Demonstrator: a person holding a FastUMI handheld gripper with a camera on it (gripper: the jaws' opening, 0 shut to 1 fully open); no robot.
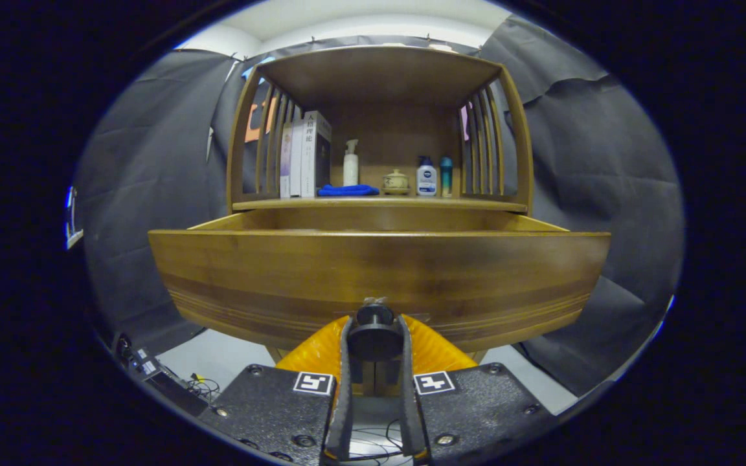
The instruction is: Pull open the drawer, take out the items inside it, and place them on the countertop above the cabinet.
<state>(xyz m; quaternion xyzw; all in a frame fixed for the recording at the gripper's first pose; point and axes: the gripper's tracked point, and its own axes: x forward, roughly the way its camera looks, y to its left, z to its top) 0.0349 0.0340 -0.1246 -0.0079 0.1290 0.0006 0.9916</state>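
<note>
A booth hung with dark cloth surrounds a wooden cabinet (pixel 379 129), whose worktop (pixel 379 204) sits under a slatted upper frame. Read left to right along that worktop: a row of upright books (pixel 305 155) at about 10 o'clock from the gripper, a folded blue cloth (pixel 348 190) lying flat just beside them, a white pump bottle (pixel 351 165) standing behind the cloth, a small lidded ceramic jar (pixel 395 182) near 12 o'clock, then a white-and-blue bottle (pixel 426 179) and a slim teal bottle (pixel 446 176) at about 1 o'clock. Below the worktop the drawer (pixel 379 272) stands pulled forward, its long axis running side to side across the view, its front panel facing the camera. The drawer's interior is hidden behind that front panel from this low angle, so its contents cannot be told. The gripper (pixel 375 343) sits at the lower middle of the drawer front, its two fingers clamped from left and right on the round dark knob (pixel 375 333), which lies directly between them at 12 o'clock. Judgement: the opening step appears largely done; the next move calls for release of the knob and a rise over the drawer's front edge to reach inside. Risk: the top rim of the front panel stands between gripper and contents.
</note>
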